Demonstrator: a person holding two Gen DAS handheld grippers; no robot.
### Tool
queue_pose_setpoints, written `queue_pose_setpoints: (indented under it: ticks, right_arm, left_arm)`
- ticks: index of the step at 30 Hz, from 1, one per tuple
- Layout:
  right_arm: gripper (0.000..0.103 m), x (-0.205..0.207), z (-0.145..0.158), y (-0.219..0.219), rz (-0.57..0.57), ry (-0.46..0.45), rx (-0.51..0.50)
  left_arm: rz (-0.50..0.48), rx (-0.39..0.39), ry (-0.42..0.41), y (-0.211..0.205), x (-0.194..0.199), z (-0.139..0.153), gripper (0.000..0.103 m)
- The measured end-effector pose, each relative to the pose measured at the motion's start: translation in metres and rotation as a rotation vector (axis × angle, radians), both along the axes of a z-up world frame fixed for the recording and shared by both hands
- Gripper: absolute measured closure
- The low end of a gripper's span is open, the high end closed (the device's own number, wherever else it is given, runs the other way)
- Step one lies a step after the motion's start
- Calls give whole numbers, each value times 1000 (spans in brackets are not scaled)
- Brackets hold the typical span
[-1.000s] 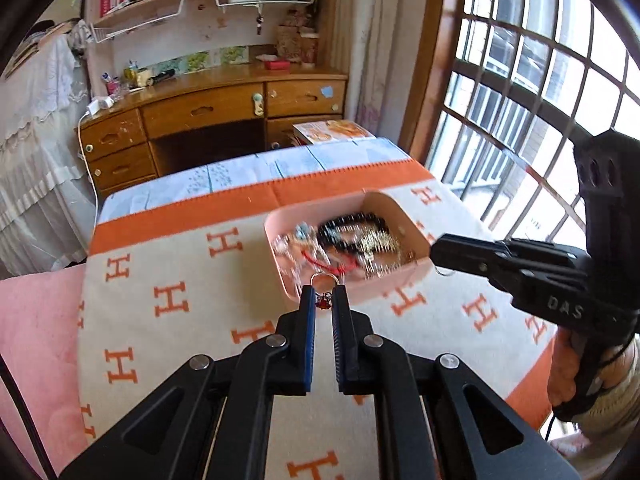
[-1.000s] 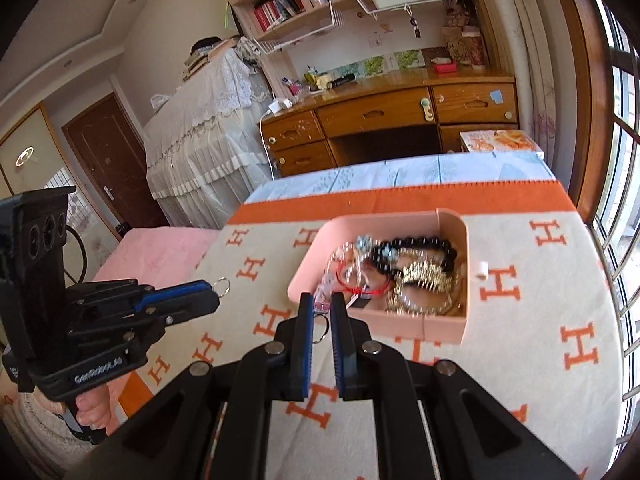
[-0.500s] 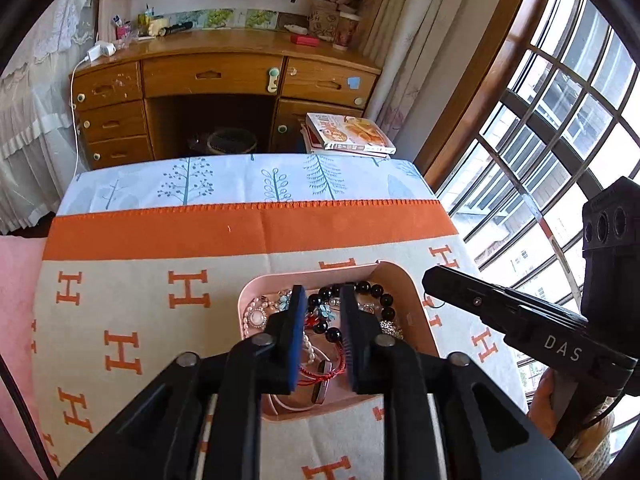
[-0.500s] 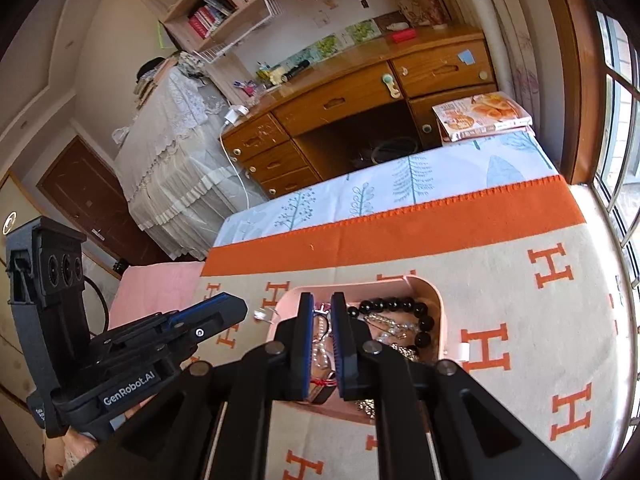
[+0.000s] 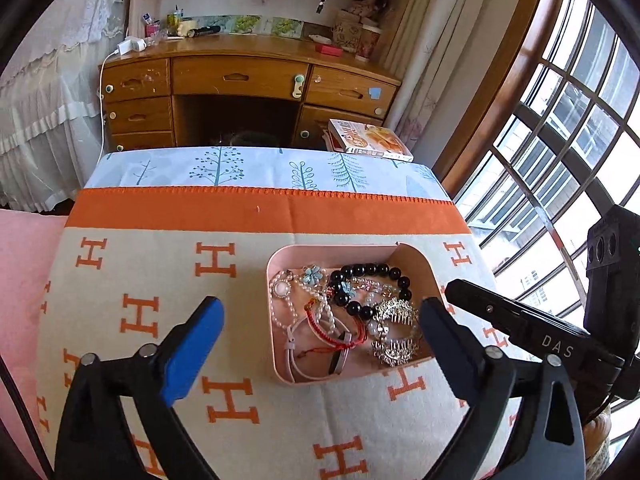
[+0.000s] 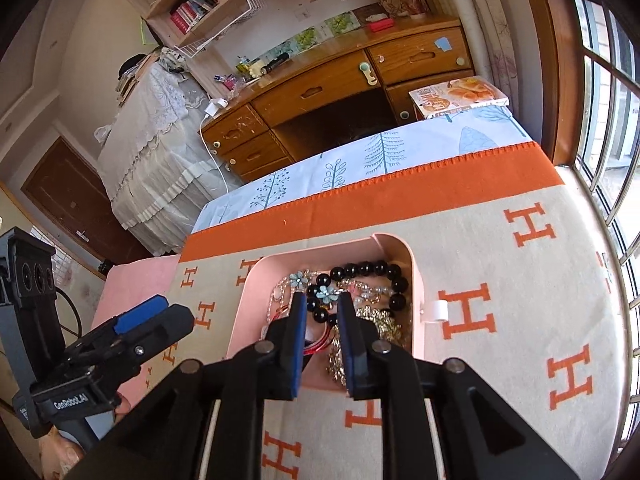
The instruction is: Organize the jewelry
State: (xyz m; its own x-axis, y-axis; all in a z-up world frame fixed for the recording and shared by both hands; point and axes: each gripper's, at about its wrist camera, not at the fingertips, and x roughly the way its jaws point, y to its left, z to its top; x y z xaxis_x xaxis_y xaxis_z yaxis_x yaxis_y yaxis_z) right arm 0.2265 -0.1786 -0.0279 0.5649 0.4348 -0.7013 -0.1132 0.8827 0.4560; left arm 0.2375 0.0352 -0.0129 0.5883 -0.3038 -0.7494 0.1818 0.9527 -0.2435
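**Both tongs over the pink tray, nothing gripped**

Your left gripper stands spread wide, its two fingers well apart, one over the blanket to the left of the pink tray and the other over the tray's right edge. It holds nothing. Between and just ahead of those fingers lies the jewelry: a black bead bracelet, a pearl strand, a red cord bracelet and silver hair combs, all heaped inside the tray.

Your right gripper is narrow, with a small gap between the blue pads. It hangs over the near part of the tray, with the black beads and a blue flower charm just past the tips. You cannot tell whether the pads touch anything.

The tray rests on a beige blanket patterned with orange H letters and an orange border; beyond it shows a pale sheet printed with trees. Farther ahead stands a wooden desk with drawers, a book beside it, shelves above, and barred windows to the right.
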Motion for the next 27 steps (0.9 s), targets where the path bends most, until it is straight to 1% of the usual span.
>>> queue_pose_setpoints:
  ticks: [2, 5, 7, 9, 13, 17, 20, 24, 27]
  right_arm:
    - [87, -18, 7, 5, 12, -31, -24]
    - [87, -44, 17, 12, 21, -72, -55]
    - [80, -63, 22, 17, 24, -96, -63]
    - [64, -84, 28, 22, 23, -124, -81]
    - [54, -124, 38, 33, 14, -184, -123]
    - [44, -163, 44, 41, 2, -221, -137]
    - [42, -189, 44, 45, -16, -249, -149]
    - [40, -211, 40, 47, -21, -249, -154]
    - [40, -222, 36, 48, -25, -244, -162]
  left_arm:
    - [15, 18, -32, 5, -19, 6, 1]
    - [64, 83, -48, 11, -47, 14, 1]
    - [91, 125, -48, 15, -66, 16, 1]
    - [113, 151, -41, 20, -86, 16, 1]
    - [142, 153, -46, 30, -128, 12, 1]
    - [173, 159, -58, 38, -165, 12, 1]
    - [195, 158, -88, 42, -189, 15, 1]
    - [234, 155, -107, 45, -212, 18, 1]
    - [239, 186, -126, 39, -223, 17, 1]
